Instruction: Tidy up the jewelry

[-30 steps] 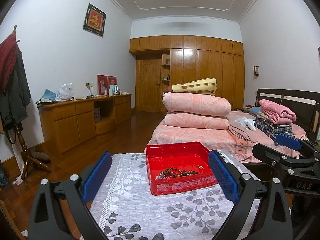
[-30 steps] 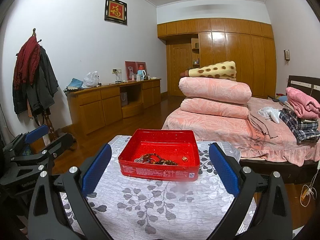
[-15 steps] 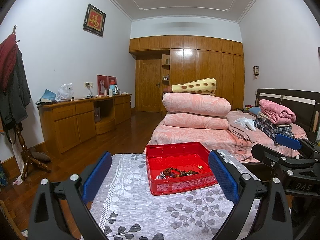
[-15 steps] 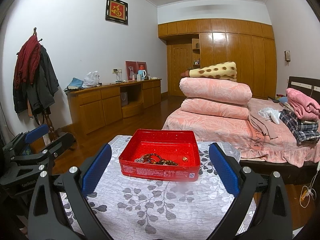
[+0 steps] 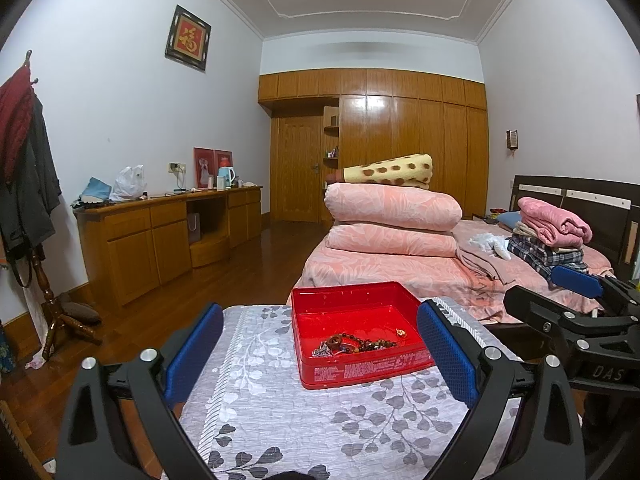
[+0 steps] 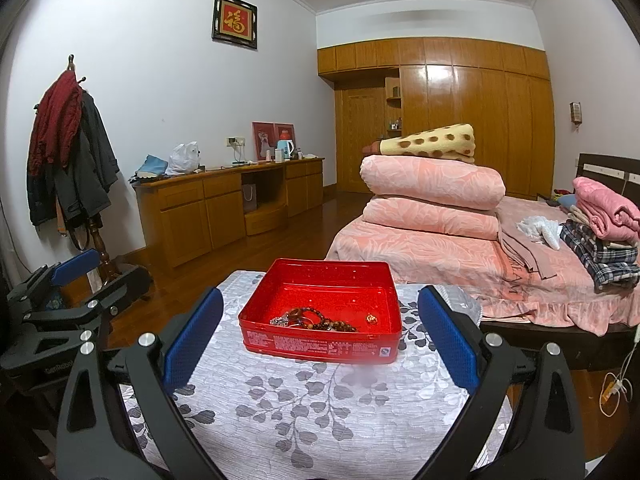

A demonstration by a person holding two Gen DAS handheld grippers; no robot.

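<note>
Jewelry (image 6: 316,319) lies heaped at the near side of a red tin (image 6: 320,350), which sits on a cloth-covered table (image 6: 300,412). Bead strands tangle with a chain, and a small gold piece (image 6: 370,319) lies apart to the right. All of it looks light, limp and prone to snag, so pinching one strand at its free loop seems best. The tin's walls crowd any low approach; from above the way is free. Table edges fall away close on both sides. Left gripper (image 5: 320,354) and right gripper (image 6: 320,344) both gape wide, holding nothing.
</note>
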